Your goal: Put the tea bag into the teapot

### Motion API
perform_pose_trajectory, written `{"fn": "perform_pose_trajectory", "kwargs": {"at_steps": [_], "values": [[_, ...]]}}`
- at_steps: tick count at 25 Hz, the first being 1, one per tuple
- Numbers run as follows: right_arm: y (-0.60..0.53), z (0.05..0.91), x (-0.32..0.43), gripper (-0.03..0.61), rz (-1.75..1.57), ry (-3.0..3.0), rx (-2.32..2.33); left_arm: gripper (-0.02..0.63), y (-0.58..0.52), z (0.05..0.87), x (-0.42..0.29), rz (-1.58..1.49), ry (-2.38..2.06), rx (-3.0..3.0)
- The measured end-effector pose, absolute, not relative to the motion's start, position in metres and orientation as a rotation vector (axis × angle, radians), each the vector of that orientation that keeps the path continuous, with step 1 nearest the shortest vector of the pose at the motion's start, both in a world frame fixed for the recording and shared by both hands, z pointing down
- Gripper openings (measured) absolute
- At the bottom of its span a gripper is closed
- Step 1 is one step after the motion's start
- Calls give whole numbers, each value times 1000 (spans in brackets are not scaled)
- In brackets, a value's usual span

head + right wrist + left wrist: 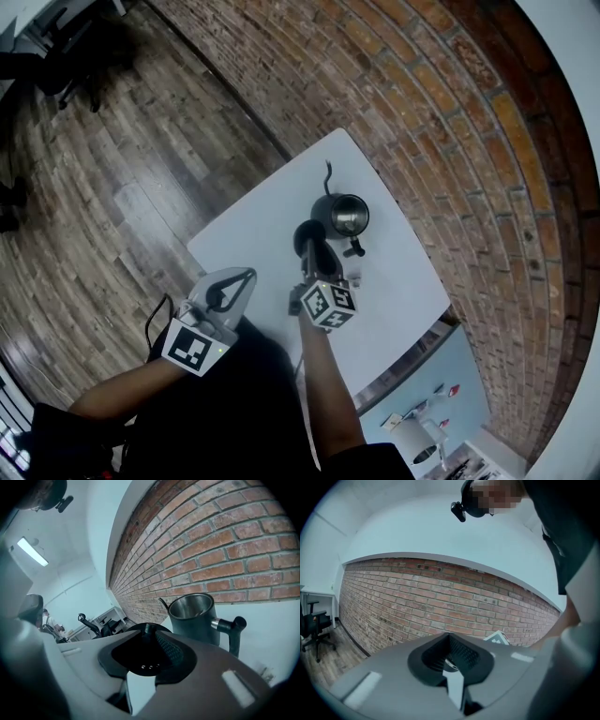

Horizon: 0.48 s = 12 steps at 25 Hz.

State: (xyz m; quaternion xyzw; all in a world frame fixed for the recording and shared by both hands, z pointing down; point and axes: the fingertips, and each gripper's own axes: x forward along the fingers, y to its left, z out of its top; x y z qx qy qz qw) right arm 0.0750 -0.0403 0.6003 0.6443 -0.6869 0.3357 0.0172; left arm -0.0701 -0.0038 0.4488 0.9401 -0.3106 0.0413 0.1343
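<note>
In the head view, a dark round metal teapot point(345, 216) stands open on the white rectangular desk point(253, 234), with its steel inside showing. The right gripper point(314, 248) is just in front of it and grips a black round lid point(307, 232) close beside the pot's rim. The left gripper point(242, 281) is well apart from them, near the desk's edge. A wood-plank floor point(122, 187) and a red brick wall point(450, 141) flank the desk.

In the left gripper view, the jaws are closed tip to tip. A small pale speck point(450, 664) low between them is too small to identify. A black office chair point(314, 625) stands at the left.

In the right gripper view, the jaws clamp the lid by its knob, and the teapot rises just beyond, to the right. No view shows the tea bag clearly.
</note>
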Motion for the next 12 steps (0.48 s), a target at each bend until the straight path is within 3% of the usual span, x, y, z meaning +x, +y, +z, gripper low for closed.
{"fn": "perform_pose_trajectory", "kwargs": {"at_steps": [12], "values": [[-22, 641, 46, 94, 1220, -2162, 1904, -2, 10, 451, -101, 121, -1003, 2686]]}}
